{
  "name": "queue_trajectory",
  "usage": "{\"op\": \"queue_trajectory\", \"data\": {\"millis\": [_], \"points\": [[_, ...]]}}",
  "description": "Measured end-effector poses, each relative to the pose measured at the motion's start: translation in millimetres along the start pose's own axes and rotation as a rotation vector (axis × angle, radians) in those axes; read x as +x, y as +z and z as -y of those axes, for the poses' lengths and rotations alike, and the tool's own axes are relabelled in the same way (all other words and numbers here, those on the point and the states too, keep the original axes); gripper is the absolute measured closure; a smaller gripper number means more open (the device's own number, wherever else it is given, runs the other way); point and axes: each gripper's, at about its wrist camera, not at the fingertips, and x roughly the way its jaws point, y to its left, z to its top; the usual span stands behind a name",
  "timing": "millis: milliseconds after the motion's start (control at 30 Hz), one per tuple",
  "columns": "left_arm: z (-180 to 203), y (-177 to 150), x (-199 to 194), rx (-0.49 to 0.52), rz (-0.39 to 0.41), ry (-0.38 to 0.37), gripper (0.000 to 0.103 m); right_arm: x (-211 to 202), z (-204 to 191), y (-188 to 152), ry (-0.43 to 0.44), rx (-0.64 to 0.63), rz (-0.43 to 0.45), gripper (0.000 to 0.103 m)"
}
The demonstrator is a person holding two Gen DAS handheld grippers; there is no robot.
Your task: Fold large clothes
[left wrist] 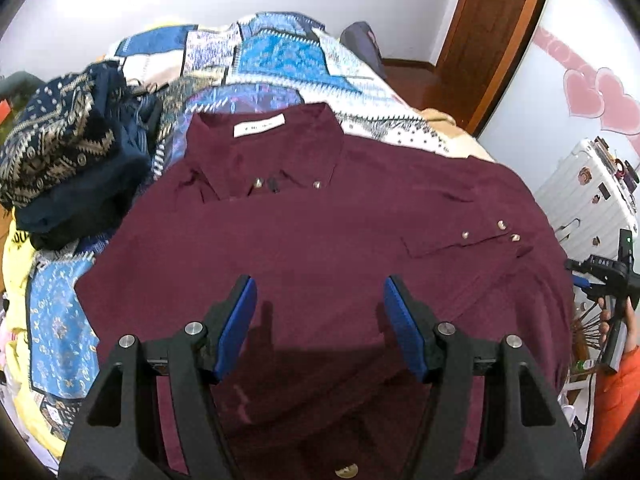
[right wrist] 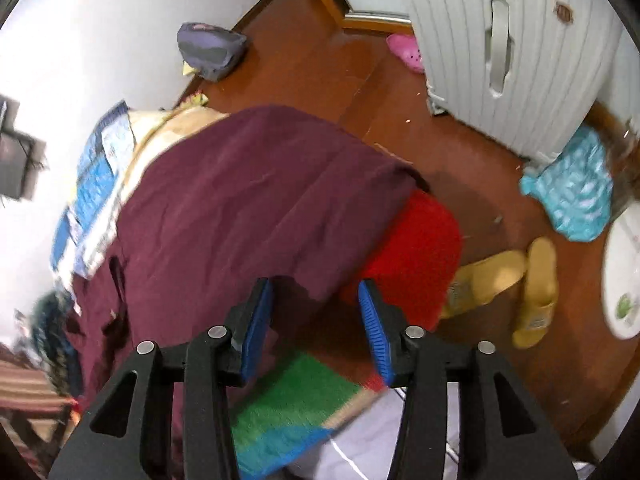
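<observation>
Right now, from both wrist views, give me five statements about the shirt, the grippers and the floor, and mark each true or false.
1. The maroon shirt lies collar up on the patterned quilt. True.
2. The left gripper is clamped on the collar. False: its jaws stand open above the shirt body with nothing between the pads.
3. The right gripper is open, at the shirt's hanging edge. True.
4. A pair of yellow slippers lies on the wooden floor. True.
5. The dark patterned garment lies on top of the shirt. False: it lies beside it, on the quilt.
</observation>
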Motion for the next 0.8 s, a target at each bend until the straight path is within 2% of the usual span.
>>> {"op": "queue_trajectory", "data": {"millis": [267, 367, 433, 500, 600, 700, 733, 800], "points": [[-17.2, -2.7, 9.7, -0.054, -0.011, 0.024, 0.038, 19.6, -7.9, 26.6, 0.036, 0.014, 0.046, 0.057], [-24.6, -4.4, 12.3, -0.083, -0.018, 0.023, 0.038, 23.2, -18.2, 24.6, -0.013, -0.034, 0.088, 0.067], [-28.4, -5.7, 11.4, -0.097, -0.016, 0.021, 0.038, 15.5, -25.8, 22.9, -0.054, -0.078, 0.125, 0.088], [-32.2, -7.1, 8.4, -0.104, -0.007, 0.020, 0.038, 4.5, -35.9, 20.3, -0.061, -0.118, 0.161, 0.091], [-36.3, -8.1, 3.8, -0.107, 0.006, 0.028, 0.038, -18.3, -55.7, 18.4, -0.012, -0.186, 0.207, 0.094], [-41.3, -10.0, -1.1, -0.116, 0.017, 0.025, 0.038, -51.8, -92.1, 12.6, 0.059, -0.290, 0.262, 0.096], [-42.7, -10.2, -2.3, -0.121, 0.021, 0.022, 0.038, -62.2, -104.5, 10.0, 0.097, -0.328, 0.283, 0.100], [-45.9, -11.1, -6.1, -0.132, 0.033, 0.013, 0.038, -85.5, -135.9, 0.1, 0.215, -0.417, 0.327, 0.100]]}}
